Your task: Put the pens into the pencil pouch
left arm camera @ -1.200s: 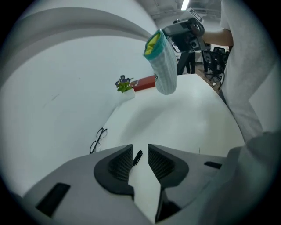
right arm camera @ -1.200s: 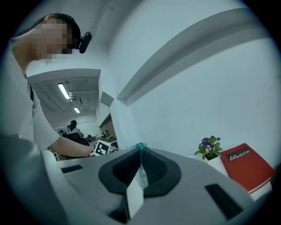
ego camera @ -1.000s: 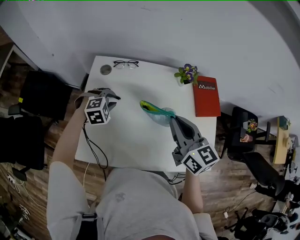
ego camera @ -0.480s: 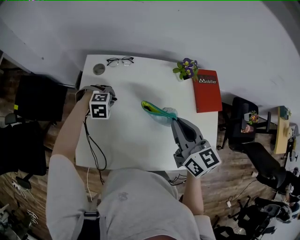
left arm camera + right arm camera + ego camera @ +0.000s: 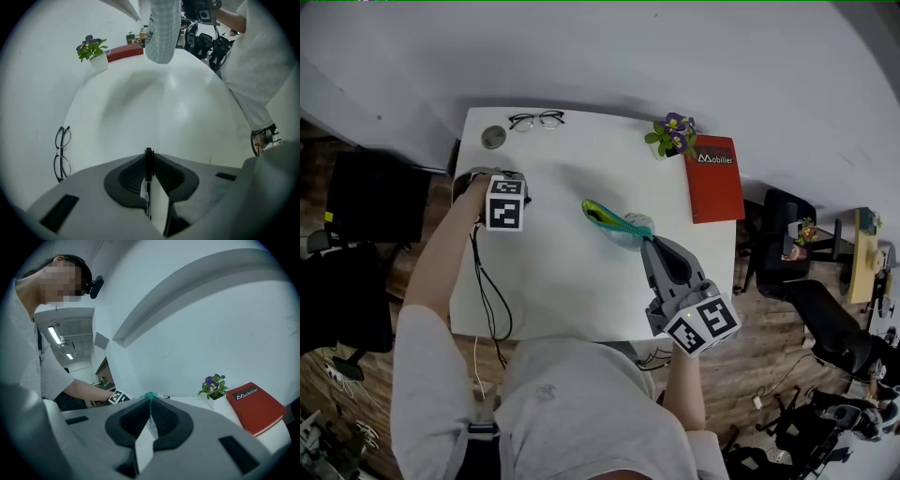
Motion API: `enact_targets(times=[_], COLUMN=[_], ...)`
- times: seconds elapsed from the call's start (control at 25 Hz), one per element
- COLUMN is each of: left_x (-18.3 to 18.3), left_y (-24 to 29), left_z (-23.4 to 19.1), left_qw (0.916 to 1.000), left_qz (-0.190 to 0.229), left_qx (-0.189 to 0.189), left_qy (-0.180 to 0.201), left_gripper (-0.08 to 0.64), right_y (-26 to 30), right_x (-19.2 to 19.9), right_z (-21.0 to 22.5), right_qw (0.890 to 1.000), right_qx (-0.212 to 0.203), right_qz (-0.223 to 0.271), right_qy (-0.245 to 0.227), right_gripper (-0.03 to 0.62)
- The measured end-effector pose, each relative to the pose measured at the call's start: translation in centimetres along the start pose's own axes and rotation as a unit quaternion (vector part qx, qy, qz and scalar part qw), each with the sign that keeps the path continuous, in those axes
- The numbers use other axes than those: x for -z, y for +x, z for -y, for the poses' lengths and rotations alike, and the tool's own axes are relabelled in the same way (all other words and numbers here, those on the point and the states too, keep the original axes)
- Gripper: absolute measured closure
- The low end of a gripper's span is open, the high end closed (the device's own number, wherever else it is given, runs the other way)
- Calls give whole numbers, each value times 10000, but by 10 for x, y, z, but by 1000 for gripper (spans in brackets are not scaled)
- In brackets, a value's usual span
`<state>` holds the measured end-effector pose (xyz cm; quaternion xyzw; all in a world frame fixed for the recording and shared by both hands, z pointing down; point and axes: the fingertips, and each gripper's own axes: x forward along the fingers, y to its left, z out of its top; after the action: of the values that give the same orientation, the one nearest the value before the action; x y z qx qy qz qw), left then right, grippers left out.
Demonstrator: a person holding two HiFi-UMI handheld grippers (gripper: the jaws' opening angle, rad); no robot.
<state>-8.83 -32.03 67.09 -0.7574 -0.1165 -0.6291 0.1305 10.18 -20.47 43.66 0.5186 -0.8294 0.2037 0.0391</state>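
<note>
Right, my left gripper [image 5: 149, 153] points straight down at the 9 o'clock edge of the white counter [image 5: 572, 281]. Its jaws have just been closing, and they are now clenched on a thin black pen [image 5: 148, 187]. The pen runs along the narrow slit between the two pads, with its tip poking out just past them. The jaws are close together, with only the pen's width keeping them apart.

My right gripper [image 5: 149, 399] comes in from 5 o'clock, nearly level. Its jaws are pinched tight on the edge of the pouch [image 5: 619, 228]. In the right gripper view a teal strip of that edge shows right at the tips, with nothing else between them. The pouch itself is green and teal. It lies a little toward 3 o'clock of the counter's middle, well apart from the pen.

A pair of glasses [image 5: 535, 119] lies at 11 o'clock on the counter. A potted plant [image 5: 673, 136] stands at 1 o'clock, and a red book [image 5: 714, 183] lies just beside it at 2 o'clock.
</note>
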Motion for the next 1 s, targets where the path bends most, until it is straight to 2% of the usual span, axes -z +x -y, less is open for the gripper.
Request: enact_targets(times=[0.12, 0.24, 0.32, 0.4, 0.52, 0.64, 0.8, 1.0], left_x=[0, -7, -16, -26, -38, -46, -51, -59], left_y=[-2, -14, -30, -50, -81, -113, -157, -209], left_z=[-1, -6, -9, -12, -16, -14, -9, 2], left_qw=[9993, 9939, 9843, 9696, 9389, 9021, 8424, 7738], left_qz=[71, 507, 965, 1447, 2162, 2794, 3541, 4240], left_qx=[-208, -613, -903, -1218, -1654, -2038, -2572, -3148], left_qy=[-301, -766, -1169, -1551, -2106, -2580, -3142, -3499], left_gripper=[485, 485, 485, 485, 485, 485, 485, 485], right_y=[0, 1, 2, 3, 6, 7, 10, 12], right_x=[-1, -3, -4, -6, -11, -14, -18, -22], right_z=[-3, -6, -9, -12, -17, -22, -28, -33], right_qw=[10000, 9999, 9998, 9995, 9989, 9983, 9969, 9954], right_qx=[-50, -133, -206, -292, -440, -550, -741, -907], right_qz=[8, 32, 61, 94, 136, 179, 199, 242], right_qy=[-7, -27, -44, -54, -78, -83, -195, -201], right_gripper=[555, 555, 555, 555, 555, 555, 555, 555])
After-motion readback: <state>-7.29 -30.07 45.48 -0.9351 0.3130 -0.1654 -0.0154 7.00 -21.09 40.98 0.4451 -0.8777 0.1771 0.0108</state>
